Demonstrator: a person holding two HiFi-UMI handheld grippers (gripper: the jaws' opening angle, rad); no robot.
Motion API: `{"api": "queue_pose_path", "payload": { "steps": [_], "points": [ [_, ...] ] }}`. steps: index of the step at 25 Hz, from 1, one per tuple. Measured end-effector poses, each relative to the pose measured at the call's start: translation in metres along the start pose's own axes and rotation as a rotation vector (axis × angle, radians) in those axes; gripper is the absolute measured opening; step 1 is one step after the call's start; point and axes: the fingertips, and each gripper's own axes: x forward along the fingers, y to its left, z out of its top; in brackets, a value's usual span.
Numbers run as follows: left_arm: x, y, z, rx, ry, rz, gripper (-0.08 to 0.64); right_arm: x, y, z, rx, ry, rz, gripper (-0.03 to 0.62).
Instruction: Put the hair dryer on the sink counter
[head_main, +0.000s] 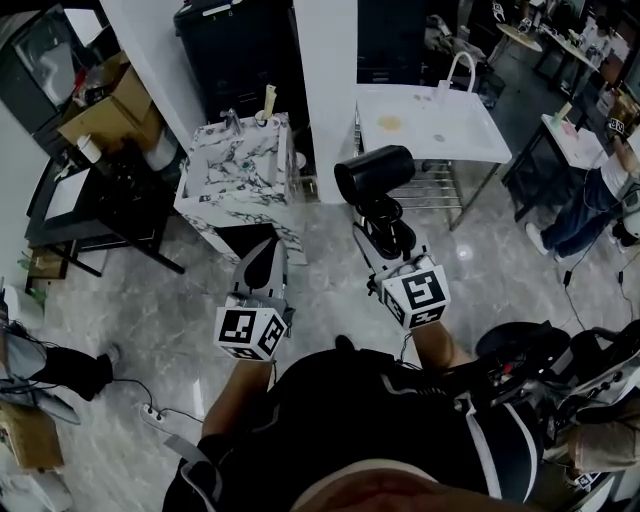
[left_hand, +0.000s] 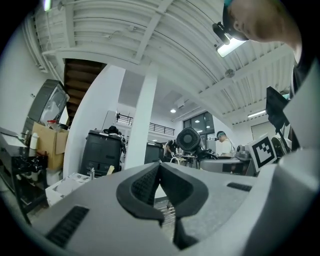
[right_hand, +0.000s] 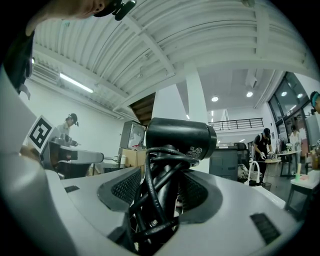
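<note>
My right gripper (head_main: 385, 232) is shut on the handle of a black hair dryer (head_main: 374, 172), cord wound round the handle; in the right gripper view the hair dryer (right_hand: 179, 140) stands upright between the jaws, barrel on top. My left gripper (head_main: 262, 262) is shut with nothing in it, its pads (left_hand: 145, 186) pressed together. Both are held above the floor. The marble-patterned sink counter (head_main: 237, 172) with a faucet stands ahead, beyond the left gripper.
A white pillar (head_main: 325, 80) rises beside the sink counter. Right of it stands a white sink table (head_main: 430, 125) with a wire shelf beneath. A black desk (head_main: 95, 205) and cardboard boxes (head_main: 105, 100) are at the left. A person (head_main: 590, 200) stands far right.
</note>
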Motion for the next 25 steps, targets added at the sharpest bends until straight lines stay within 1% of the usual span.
{"api": "queue_pose_path", "payload": {
  "steps": [3,10,15,21,25],
  "points": [
    [0.019,0.005,0.000,0.007,0.015,0.009,0.008,0.013,-0.014,0.000,0.011,-0.005,0.008,0.244],
    [0.061,0.008,-0.003,0.021,0.016,0.029,0.008,0.031,-0.043,-0.015,0.016,0.007,0.033,0.244],
    [0.078,0.018,-0.009,0.015,0.032,0.063,0.008,0.049,-0.059,-0.021,0.015,0.010,0.053,0.244],
    [0.088,0.047,-0.012,0.004,0.031,0.095,0.008,0.078,-0.053,-0.020,0.004,0.004,0.084,0.244],
    [0.092,0.070,-0.009,0.009,0.018,0.084,0.008,0.099,-0.039,-0.019,-0.012,0.005,0.092,0.244]
  ]
}}
